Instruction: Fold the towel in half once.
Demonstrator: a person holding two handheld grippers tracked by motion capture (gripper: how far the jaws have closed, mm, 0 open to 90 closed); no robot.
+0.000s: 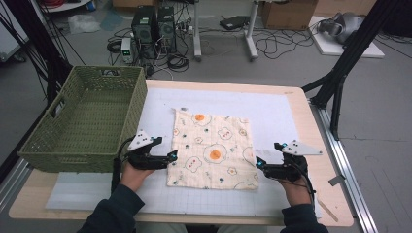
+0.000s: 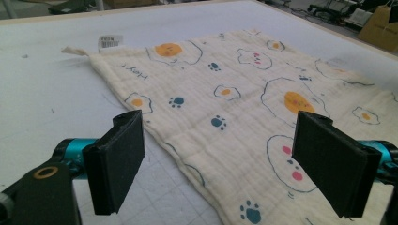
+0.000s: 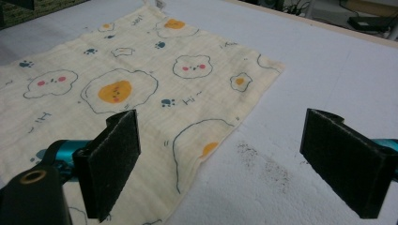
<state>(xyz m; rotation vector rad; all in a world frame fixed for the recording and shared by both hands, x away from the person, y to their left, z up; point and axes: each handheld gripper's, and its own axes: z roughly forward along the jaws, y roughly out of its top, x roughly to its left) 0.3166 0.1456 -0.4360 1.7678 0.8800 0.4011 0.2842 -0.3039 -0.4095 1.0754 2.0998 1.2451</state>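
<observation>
Hovering low at the cloth's two near sides, the left gripper (image 1: 171,156) and the right gripper (image 1: 259,162) both have their jaws spread wide with nothing between them. Each is aimed inward at the cloth (image 1: 213,148), a thin cream square printed with fried eggs and paw prints, lying flat on the white mat (image 1: 272,109) toward the desk's front edge, midway between its left and right sides. It looks light, soft and limp, so I'd expect it to sag and fold the moment it's lifted. Pinching the near corners or side hems seems best. A green woven basket (image 1: 85,121) sits on the desk's left edge.
</observation>
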